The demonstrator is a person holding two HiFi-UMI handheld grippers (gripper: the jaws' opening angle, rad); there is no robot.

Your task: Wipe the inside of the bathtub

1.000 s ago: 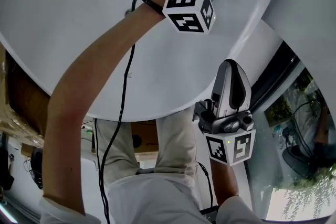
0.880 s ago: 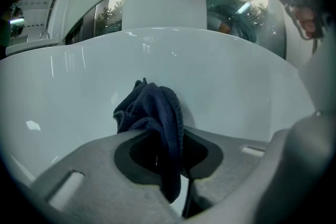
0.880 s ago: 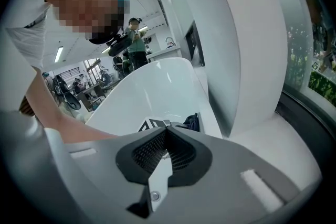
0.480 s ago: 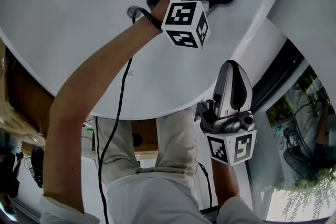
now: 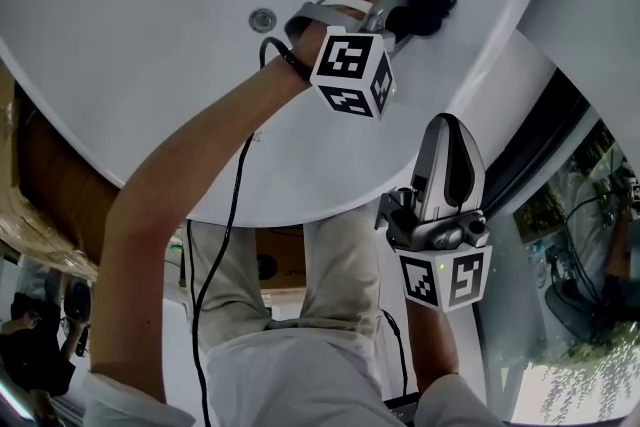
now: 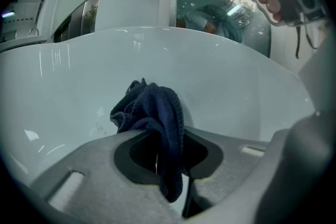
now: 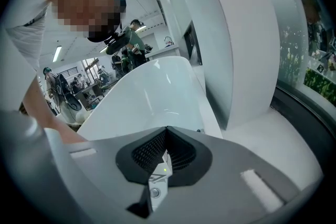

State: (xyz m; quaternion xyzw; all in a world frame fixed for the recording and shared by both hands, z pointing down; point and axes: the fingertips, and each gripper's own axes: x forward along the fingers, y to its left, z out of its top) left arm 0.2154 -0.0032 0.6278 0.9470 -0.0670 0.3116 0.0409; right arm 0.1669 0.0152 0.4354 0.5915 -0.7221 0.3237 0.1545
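The white bathtub (image 5: 150, 65) fills the upper head view, and its inner wall (image 6: 63, 92) curves across the left gripper view. A dark blue cloth (image 5: 428, 0) is bunched against the tub's inside near its right rim. My left gripper (image 5: 408, 7) is shut on that cloth (image 6: 157, 113), which hangs out between the jaws and touches the tub wall. My right gripper (image 5: 448, 155) is held outside the tub, over its near rim, jaws shut with nothing between them (image 7: 164, 150).
A round metal drain fitting (image 5: 263, 19) sits in the tub left of my left hand. A black cable (image 5: 225, 235) hangs along the left arm. A white column (image 7: 231, 34) and glass wall (image 5: 560, 245) stand at the right. People work in the background (image 7: 126, 44).
My left gripper has slid the cloth a little downward and to the right along the tub wall, uncovering the drain fitting. The right gripper has stayed nearly still.
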